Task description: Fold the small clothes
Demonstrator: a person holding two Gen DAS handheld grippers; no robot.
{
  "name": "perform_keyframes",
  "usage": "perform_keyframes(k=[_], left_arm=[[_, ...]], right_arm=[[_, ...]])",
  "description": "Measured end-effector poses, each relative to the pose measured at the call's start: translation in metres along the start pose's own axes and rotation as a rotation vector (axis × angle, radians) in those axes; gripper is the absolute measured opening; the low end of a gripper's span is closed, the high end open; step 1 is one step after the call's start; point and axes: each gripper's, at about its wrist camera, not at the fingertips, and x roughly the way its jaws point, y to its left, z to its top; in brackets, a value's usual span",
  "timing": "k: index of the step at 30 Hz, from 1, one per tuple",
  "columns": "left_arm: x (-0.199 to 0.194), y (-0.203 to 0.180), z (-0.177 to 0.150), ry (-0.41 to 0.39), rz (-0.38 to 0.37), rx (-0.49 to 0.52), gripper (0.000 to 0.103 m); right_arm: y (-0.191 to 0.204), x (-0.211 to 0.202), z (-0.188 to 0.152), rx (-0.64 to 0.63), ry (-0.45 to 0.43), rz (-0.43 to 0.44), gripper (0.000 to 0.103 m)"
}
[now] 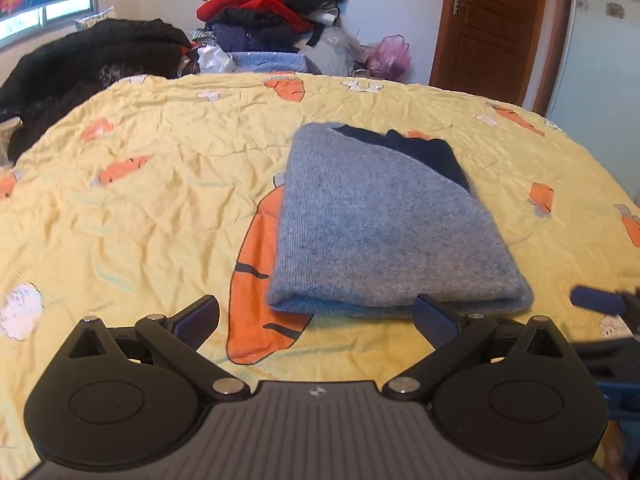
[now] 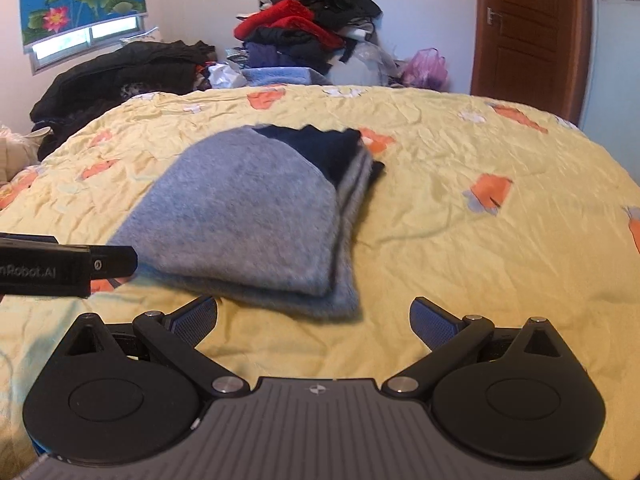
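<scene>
Garment: grey knit piece point(image 1: 384, 224) with a dark navy part point(image 1: 424, 152) showing at its far end, lying folded in layers on the yellow carrot-print bedspread point(image 1: 140, 200), right of centre in the left wrist view.
Fold state: judged nearly or fully done; near edge is a rounded fold, layers stacked but slightly stepped on the right side in the right wrist view point(image 2: 348, 208).
Left gripper point(image 1: 316, 316): jaws spread wide, holding nothing; right pad point(image 1: 434, 320) just at the garment's near edge.
Right gripper point(image 2: 314, 318): jaws spread wide, empty, near the garment's front corner, apart from it.
Step in hand: judged release and tidy.
Method: press the stack flat, square the stepped edges, avoid dragging the bedspread.
Risk: the soft knit may spring open.
Surroundings: clothes pile point(image 1: 272, 8) beyond the bed; wooden door point(image 1: 500, 28) at right.
</scene>
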Motion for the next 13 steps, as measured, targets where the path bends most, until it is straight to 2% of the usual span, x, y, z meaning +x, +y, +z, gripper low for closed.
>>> perform_keyframes(k=[3,6,9,13], left_arm=[[-0.008,-0.004,0.001,-0.008,0.029,0.027,0.103],[-0.01,0.003,0.006,0.011,-0.033,0.031,0.103],[-0.011,0.011,0.012,0.003,-0.047,0.049,0.103],[0.007,0.032,0.027,0.022,-0.017,0.052,0.103]], right_arm=[[0.009,0.001,0.008,-0.024,0.009,-0.011,0.103],[0.015,0.002,0.012,-0.033,0.02,-0.023,0.103],[0.011,0.005,0.016,0.018,0.043,-0.033,0.103],[-0.009,0.015,0.023,0.084,0.065,-0.077,0.103]])
